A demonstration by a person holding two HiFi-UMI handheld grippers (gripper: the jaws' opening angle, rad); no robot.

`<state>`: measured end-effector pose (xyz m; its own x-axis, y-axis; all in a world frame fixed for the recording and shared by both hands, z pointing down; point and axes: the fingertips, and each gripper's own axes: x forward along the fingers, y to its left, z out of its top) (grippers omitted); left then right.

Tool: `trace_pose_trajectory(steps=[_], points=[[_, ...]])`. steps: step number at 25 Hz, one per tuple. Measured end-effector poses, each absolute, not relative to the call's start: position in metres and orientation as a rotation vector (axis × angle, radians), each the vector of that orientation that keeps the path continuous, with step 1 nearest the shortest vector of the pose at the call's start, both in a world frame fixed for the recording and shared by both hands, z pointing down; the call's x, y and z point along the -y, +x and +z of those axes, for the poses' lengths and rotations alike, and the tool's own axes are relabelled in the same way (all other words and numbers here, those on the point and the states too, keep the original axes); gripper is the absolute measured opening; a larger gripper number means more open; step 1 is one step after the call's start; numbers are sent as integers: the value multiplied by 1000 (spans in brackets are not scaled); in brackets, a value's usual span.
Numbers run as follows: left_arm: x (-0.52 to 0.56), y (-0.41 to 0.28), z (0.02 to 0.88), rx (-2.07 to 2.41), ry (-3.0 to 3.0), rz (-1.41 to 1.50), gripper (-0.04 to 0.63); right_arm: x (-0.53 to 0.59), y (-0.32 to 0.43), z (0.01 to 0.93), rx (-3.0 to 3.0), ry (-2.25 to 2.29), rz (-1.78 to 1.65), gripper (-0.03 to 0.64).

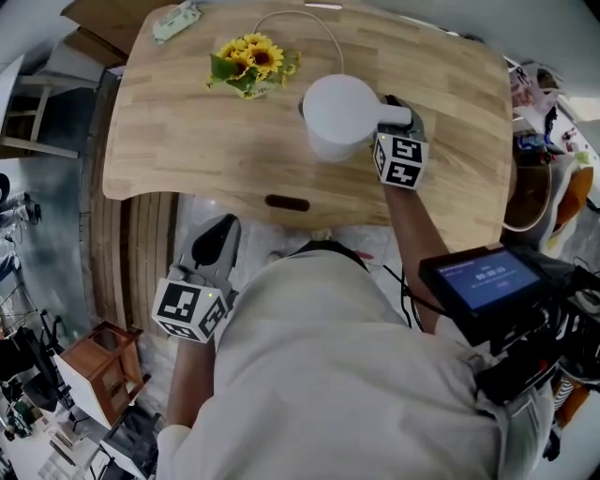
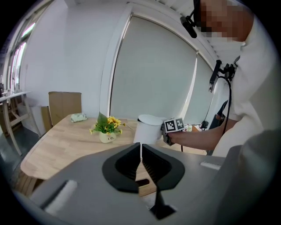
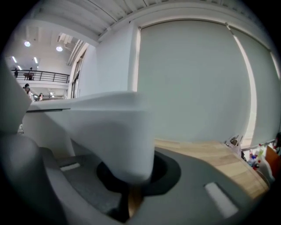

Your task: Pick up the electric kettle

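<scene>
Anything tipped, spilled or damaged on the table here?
Nothing stands out. The kettle stands upright on the table, with the right gripper shut on its handle. The flowers are upright too, and no spill shows. The left gripper is shut and empty, off the table's near edge.

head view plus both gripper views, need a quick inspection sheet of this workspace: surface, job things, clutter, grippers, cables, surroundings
surface: light wooden table, dark slot in its near edge.
job's things: white electric kettle, upright on the table.
clutter: potted sunflowers; pale green packet at the far edge.
grippers: right hand-held gripper shut on the kettle's handle; left hand-held gripper shut, nothing between its jaws, held off the table's near edge.
cables: thin white cord looping on the table behind the kettle.
surroundings: cardboard box, window with blind down, small wooden stand on the floor.
</scene>
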<state>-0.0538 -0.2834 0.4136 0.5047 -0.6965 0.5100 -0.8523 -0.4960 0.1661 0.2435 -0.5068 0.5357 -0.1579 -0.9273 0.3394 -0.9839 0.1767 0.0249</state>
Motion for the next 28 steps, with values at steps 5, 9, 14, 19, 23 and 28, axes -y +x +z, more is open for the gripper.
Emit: trace_pose_trajectory(steps=[5,9,14,19,23,28], points=[[283,-55,409,1297,2352,531,20,510,250,528,2183,1907,336,32],[283,-56,407,1309,2348,520,20,515,253,524,2185,1921,331,34],[283,-59,406,1307,2345,519,20,524,263,515,2181,1966,346,34],[284,-60,408,1296,2351,508,20,532,272,500,2175,1987,332,34],[284,-61,411,1278,2358,490,20,535,277,489,2178,1987,344,34],[257,-80,403,1260,2382,460,20,508,259,452,2195,1974,304,34]])
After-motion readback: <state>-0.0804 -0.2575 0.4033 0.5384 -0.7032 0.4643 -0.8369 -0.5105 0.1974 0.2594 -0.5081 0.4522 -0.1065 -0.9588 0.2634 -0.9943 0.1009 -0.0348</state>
